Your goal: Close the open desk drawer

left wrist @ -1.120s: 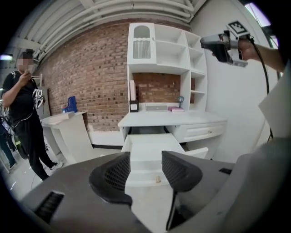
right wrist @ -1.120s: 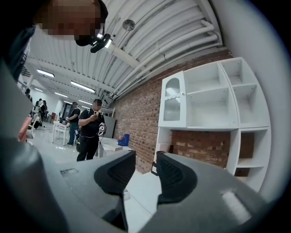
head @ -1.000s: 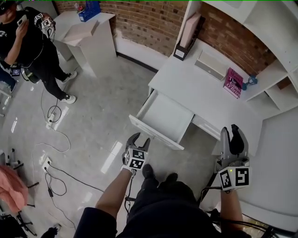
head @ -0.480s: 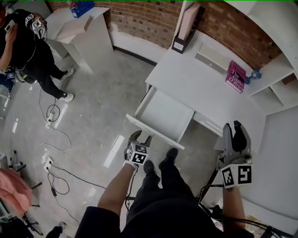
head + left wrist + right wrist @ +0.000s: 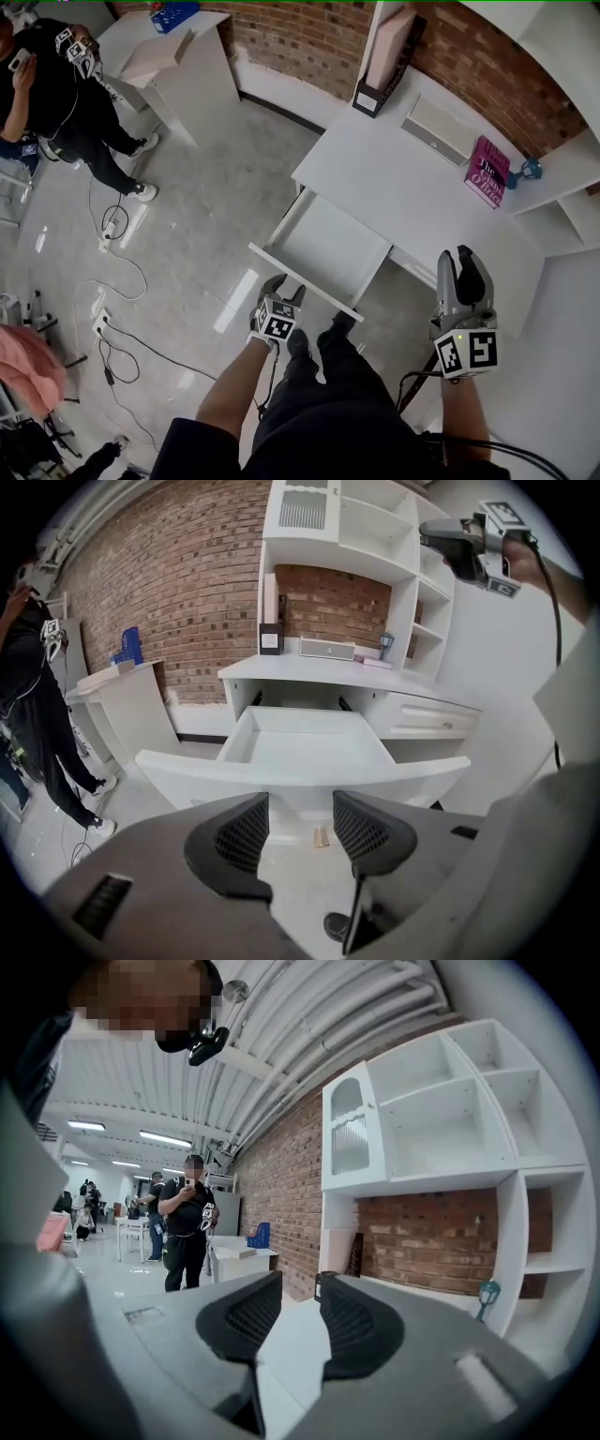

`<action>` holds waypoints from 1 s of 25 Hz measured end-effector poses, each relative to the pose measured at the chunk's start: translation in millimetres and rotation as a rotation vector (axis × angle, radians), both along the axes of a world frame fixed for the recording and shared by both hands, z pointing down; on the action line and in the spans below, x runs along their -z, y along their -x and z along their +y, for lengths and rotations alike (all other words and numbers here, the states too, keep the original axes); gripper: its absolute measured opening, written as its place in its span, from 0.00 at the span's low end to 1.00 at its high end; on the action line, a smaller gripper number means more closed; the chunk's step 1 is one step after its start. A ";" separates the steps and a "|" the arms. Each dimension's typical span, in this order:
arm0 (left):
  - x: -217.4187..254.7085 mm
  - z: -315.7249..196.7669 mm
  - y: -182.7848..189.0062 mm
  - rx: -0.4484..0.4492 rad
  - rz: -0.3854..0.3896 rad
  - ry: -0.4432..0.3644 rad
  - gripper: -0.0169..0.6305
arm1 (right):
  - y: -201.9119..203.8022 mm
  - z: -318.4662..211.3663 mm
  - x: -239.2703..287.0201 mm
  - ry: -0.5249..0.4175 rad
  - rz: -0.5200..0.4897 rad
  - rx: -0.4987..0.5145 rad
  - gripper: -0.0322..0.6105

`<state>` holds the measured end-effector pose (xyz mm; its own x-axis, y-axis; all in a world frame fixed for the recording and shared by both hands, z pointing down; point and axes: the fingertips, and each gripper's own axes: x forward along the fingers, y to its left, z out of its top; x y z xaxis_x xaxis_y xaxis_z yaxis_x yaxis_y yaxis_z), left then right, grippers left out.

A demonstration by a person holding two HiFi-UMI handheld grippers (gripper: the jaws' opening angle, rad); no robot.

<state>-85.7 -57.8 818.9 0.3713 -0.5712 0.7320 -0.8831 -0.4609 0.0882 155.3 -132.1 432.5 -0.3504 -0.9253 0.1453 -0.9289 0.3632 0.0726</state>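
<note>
Jutting from the white desk toward the near left, the open drawer is bare inside. Its long front panel is the nearest edge, hanging over grey floor. Left of the drawer the floor lies open as far as some loose cables. Beyond them stand a person in black and a small white table. The wearer's shoes stand just on the near side of the front panel.

The left gripper points down at that panel, tips near it but apart from it. Its jaws stand apart with only floor between the pads, and the panel runs across just beyond them. The right gripper is held well right of the drawer, over the desk's near right edge. Its jaws are closing with nothing between them.
</note>
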 end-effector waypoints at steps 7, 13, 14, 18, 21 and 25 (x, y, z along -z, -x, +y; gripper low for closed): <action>2.0 -26.6 -14.7 -0.007 -0.069 0.017 0.36 | -26.9 -53.0 -2.7 0.009 -0.062 0.056 0.24; 3.1 -52.7 -25.4 0.023 -0.088 0.010 0.36 | -54.9 -80.2 -2.7 0.015 -0.109 0.042 0.22; 3.4 -57.2 -26.5 0.026 -0.085 0.008 0.36 | -58.0 -81.8 -2.9 0.016 -0.112 0.037 0.22; 4.0 -72.6 -36.5 0.003 -0.077 0.001 0.35 | -68.8 -86.3 -6.0 0.025 -0.081 0.009 0.21; 3.5 -87.2 -42.9 -0.020 -0.061 -0.004 0.35 | -73.8 -92.5 -9.3 0.034 -0.091 -0.034 0.21; 2.2 -104.8 -50.1 -0.061 -0.059 -0.011 0.36 | -66.2 -97.9 -13.4 0.042 -0.087 -0.067 0.21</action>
